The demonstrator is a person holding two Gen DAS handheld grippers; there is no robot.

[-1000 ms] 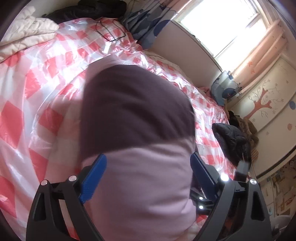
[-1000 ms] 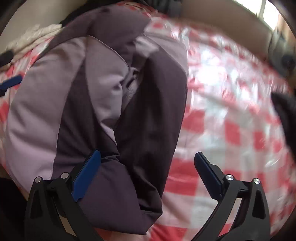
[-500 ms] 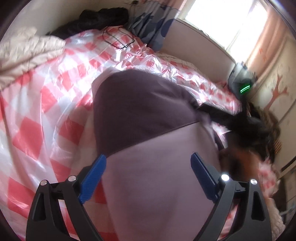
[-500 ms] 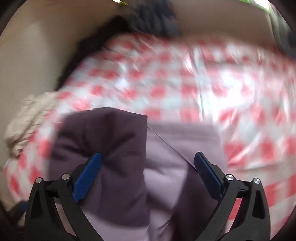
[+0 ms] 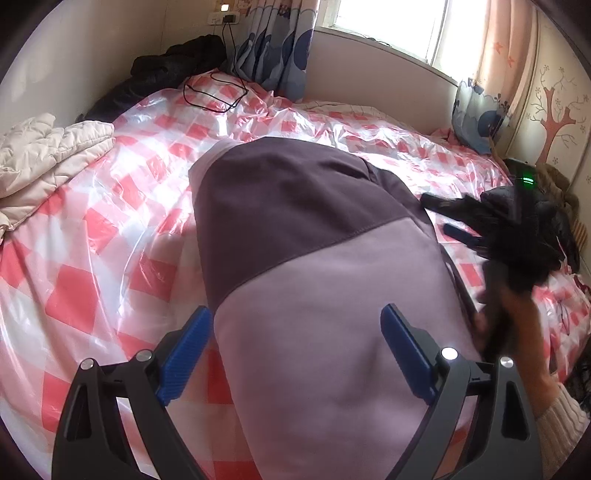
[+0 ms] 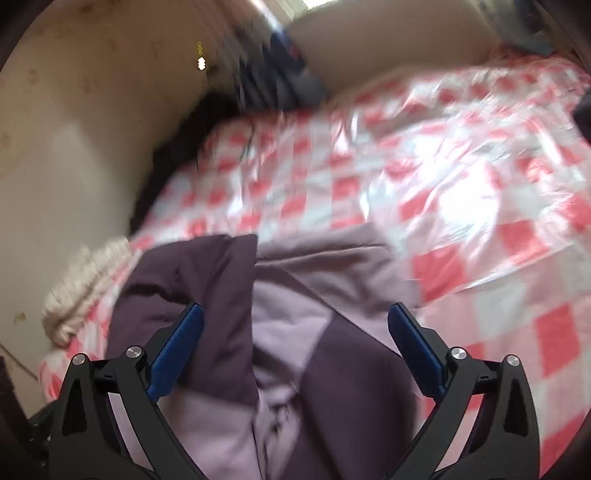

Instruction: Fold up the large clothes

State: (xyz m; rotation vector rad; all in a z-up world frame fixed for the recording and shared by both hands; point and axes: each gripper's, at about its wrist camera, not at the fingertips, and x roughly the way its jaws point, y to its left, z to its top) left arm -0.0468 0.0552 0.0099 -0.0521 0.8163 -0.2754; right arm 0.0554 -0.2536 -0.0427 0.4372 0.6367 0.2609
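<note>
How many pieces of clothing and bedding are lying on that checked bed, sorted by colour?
Purple two-tone jacket: 1
Black garments: 2, a black coat by the far wall and a black jacket at the right edge
Cream quilted blanket: 1
Total: 4, all on the red-and-white checked plastic sheet. A black cable also lies there, not counted.

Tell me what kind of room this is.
Most likely a bedroom, perhaps a child's: a bed under a red-checked plastic cover, curtains at a window, and a tree mural on the wall.
</note>
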